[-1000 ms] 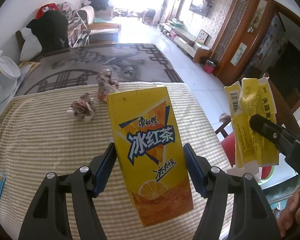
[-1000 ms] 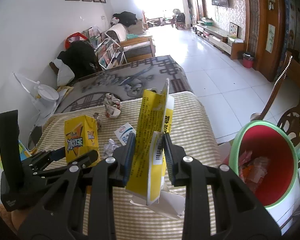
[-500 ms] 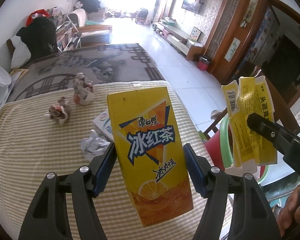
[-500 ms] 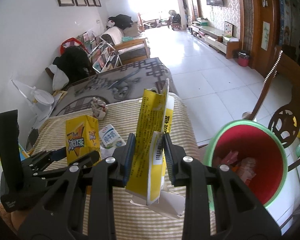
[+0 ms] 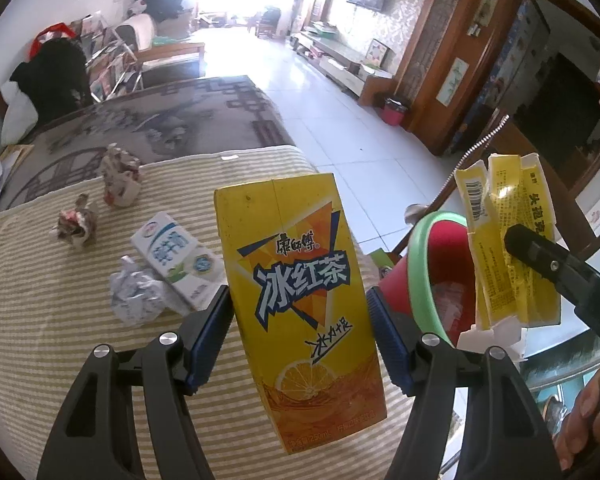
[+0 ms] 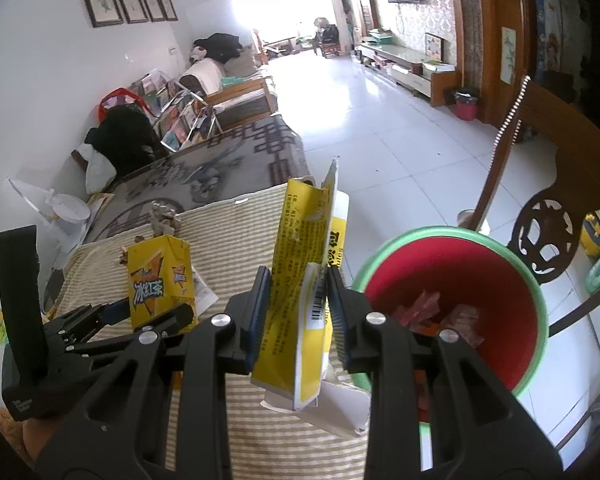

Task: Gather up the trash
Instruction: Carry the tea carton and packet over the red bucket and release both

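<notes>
Release should wait until each clamped load hangs inside the bin (image 6: 452, 236) rim: left gripper (image 5: 300, 336) pinches the tea carton (image 5: 300, 292), right gripper (image 6: 298, 312) the flattened yellow packet (image 6: 300, 280)

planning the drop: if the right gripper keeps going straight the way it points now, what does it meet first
Probably the striped tablecloth near the table's far edge. The right gripper, shut on the flattened yellow carton, aims left of the red bin, not into it, though depth is unclear.

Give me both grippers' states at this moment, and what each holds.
Left gripper: shut on the yellow iced tea carton, held above the striped tablecloth.
Right gripper: shut on the flattened yellow package, beside the red bin.
</notes>
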`<state>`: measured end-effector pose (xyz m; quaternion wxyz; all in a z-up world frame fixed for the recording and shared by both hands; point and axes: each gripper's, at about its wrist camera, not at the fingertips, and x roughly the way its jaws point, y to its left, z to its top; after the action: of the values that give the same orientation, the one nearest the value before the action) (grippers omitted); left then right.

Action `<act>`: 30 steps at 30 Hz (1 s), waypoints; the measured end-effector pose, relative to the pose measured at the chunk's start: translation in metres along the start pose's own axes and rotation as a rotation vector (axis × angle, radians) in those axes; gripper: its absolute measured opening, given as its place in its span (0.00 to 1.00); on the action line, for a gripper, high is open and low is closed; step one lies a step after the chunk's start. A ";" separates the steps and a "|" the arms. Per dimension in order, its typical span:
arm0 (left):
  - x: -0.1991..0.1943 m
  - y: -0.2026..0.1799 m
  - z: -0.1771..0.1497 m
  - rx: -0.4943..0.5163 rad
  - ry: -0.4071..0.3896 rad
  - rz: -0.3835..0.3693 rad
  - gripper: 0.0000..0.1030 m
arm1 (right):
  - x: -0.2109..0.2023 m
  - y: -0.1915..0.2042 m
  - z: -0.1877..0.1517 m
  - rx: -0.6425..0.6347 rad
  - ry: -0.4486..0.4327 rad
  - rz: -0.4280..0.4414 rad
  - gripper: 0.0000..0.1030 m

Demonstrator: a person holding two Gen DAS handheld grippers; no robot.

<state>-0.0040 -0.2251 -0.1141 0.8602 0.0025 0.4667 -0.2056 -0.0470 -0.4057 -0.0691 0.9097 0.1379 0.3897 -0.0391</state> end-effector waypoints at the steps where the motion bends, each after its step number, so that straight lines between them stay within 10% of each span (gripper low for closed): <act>1: 0.001 -0.006 0.000 0.007 0.002 -0.002 0.63 | -0.001 -0.004 0.000 0.005 -0.001 -0.003 0.28; 30: 0.061 -0.153 0.018 0.198 0.081 -0.196 0.63 | -0.026 -0.152 -0.003 0.141 -0.006 -0.189 0.28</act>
<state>-0.0150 -0.3902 -0.1240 0.8120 0.0498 0.4763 -0.3335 -0.0944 -0.5518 -0.0862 0.8911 0.1642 0.3946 -0.1525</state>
